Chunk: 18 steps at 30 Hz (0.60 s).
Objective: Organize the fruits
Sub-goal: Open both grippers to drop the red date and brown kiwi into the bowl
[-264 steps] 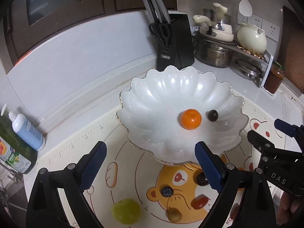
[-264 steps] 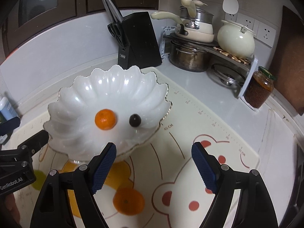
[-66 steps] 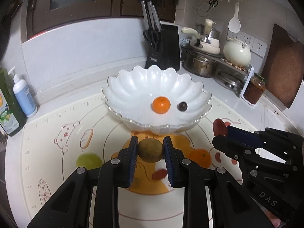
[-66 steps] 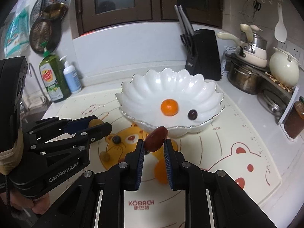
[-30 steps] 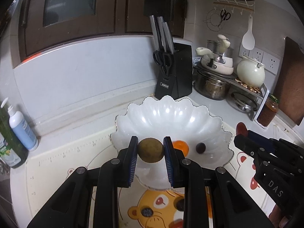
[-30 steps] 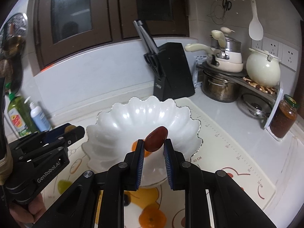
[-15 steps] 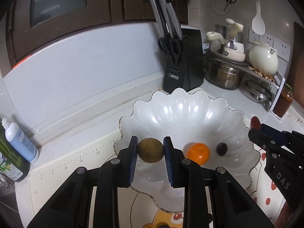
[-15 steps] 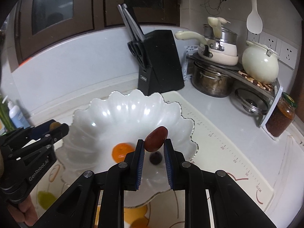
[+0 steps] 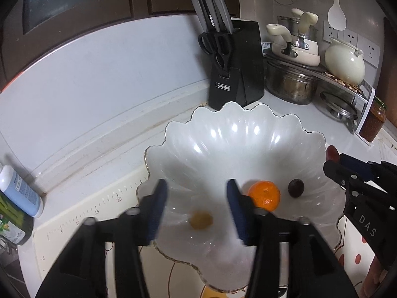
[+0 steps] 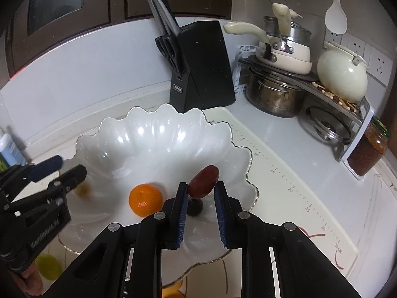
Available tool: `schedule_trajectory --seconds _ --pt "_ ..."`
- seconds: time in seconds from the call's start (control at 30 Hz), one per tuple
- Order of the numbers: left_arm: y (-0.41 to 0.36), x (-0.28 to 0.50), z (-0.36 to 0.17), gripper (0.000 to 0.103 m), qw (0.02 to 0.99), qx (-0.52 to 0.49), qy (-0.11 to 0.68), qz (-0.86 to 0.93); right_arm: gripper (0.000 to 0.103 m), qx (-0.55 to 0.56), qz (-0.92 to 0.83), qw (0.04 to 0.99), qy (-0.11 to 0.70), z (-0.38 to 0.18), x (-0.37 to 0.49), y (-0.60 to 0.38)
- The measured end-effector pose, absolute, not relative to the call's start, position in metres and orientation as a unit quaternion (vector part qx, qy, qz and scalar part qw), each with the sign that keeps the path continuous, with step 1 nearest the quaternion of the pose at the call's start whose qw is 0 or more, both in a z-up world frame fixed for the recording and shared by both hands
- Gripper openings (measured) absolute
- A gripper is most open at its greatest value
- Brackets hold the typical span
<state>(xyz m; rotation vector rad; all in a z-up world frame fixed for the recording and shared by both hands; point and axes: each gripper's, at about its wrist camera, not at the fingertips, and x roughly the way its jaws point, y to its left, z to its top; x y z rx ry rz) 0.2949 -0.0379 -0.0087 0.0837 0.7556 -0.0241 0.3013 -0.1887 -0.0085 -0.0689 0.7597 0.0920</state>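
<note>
Over the scalloped white bowl [image 9: 248, 134] the left tongs [image 9: 196, 198] are opening, nothing pinched; a blurred yellow-brown fruit [image 9: 201, 219] lies in the bowl beneath them, beside a tangerine [image 9: 264, 195] and dark fruit [image 9: 296, 187]. The right tongs [image 10: 199, 193], nearly closed, pinch a red date [image 10: 204, 181]

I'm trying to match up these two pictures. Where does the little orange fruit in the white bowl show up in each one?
Left wrist view: the orange fruit lies in the white bowl, right of centre, beside a dark round fruit.
Right wrist view: the same fruit sits lower left of centre, just left of the right gripper.
Shared landmark: the black knife block behind the bowl.
</note>
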Motion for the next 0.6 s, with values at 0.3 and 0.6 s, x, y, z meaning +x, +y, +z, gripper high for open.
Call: schedule_trajectory --seconds 0.3,0.6 --pt "-0.036 0.287 -0.007 0.068 0.93 0.058 0.364 0.003 0.078 -0.034 0.0 0.938 0.345 -0.004 0.289 -0.192" --pt "-0.028 0.267 0.005 0.079 0.935 0.05 0.35 0.021 0.082 -0.02 -0.015 0.941 0.336 0.009 0.273 -0.193"
